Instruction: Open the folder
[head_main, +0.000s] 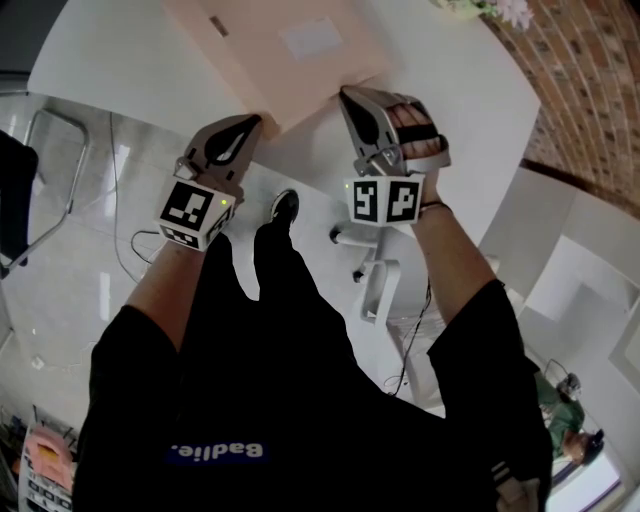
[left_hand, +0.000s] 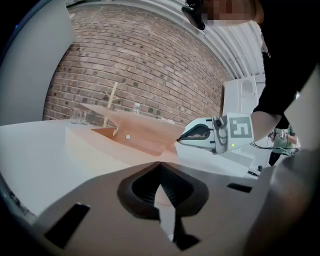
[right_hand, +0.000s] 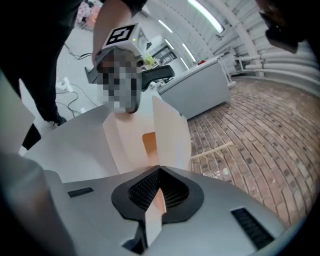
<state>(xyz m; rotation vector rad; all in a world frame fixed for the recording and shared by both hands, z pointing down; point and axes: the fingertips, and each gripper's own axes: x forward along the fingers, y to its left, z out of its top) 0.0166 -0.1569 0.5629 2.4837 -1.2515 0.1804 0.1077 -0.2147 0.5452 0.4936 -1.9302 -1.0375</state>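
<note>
A pale pink folder (head_main: 290, 50) lies on the white table (head_main: 120, 50), its near edge toward me. My left gripper (head_main: 255, 122) is shut on the folder's near left corner; in the left gripper view a pink sheet (left_hand: 162, 197) sits pinched between the jaws. My right gripper (head_main: 345, 95) is shut on the near right edge of the cover. In the right gripper view the cover (right_hand: 170, 132) stands lifted off the lower leaf (right_hand: 122, 145), with the orange inside showing in the gap. The left gripper (right_hand: 160, 74) shows beyond it, and the right gripper (left_hand: 182, 140) shows in the left gripper view.
The table's front edge (head_main: 300, 160) runs just under both grippers. Glasses (left_hand: 77, 117) and a stick holder (left_hand: 112, 100) stand at the table's far side. A brick wall (left_hand: 150, 60) is behind, a white cabinet (left_hand: 240, 92) to the right, and a chair base (head_main: 365, 265) below.
</note>
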